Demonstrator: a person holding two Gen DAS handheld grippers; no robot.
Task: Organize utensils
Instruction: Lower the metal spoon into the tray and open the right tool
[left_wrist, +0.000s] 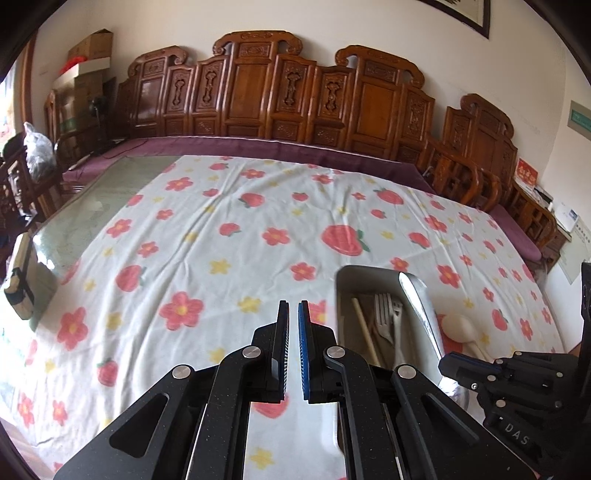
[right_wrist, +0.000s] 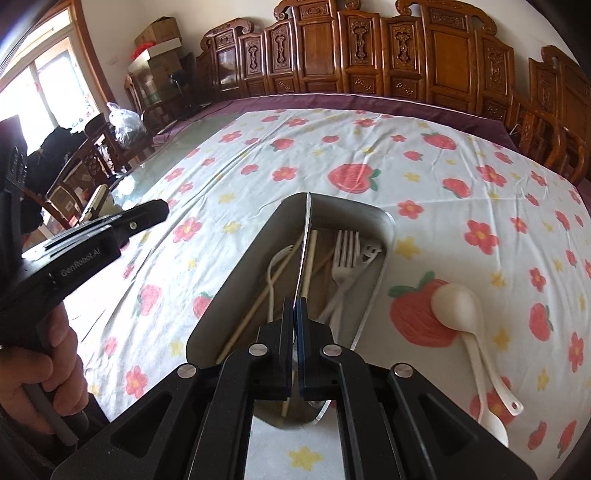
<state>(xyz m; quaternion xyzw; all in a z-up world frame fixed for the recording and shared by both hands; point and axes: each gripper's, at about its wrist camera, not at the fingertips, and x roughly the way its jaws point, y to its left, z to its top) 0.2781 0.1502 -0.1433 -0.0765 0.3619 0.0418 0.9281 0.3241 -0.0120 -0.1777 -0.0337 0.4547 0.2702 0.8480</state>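
A metal tray (right_wrist: 386, 229) sits on the flowered tablecloth and holds chopsticks (right_wrist: 258, 299), a white fork (right_wrist: 345, 258) and other white utensils. My right gripper (right_wrist: 294, 306) is shut on a metal knife (right_wrist: 304, 251), held edge-on above the tray; the knife also shows in the left wrist view (left_wrist: 419, 302). Two white spoons (right_wrist: 458, 306) lie on the cloth right of the tray. My left gripper (left_wrist: 293, 308) is nearly shut and empty, hovering left of the tray (left_wrist: 345, 275). The right gripper body (left_wrist: 498, 373) shows at the right of the left wrist view.
The flowered tablecloth (left_wrist: 221, 229) covers a glass-topped table (left_wrist: 92, 206). Carved wooden benches (left_wrist: 266, 85) line the far side. A small box (left_wrist: 20, 280) sits at the table's left edge. The person's hand (right_wrist: 40, 362) holds the left gripper (right_wrist: 110, 229).
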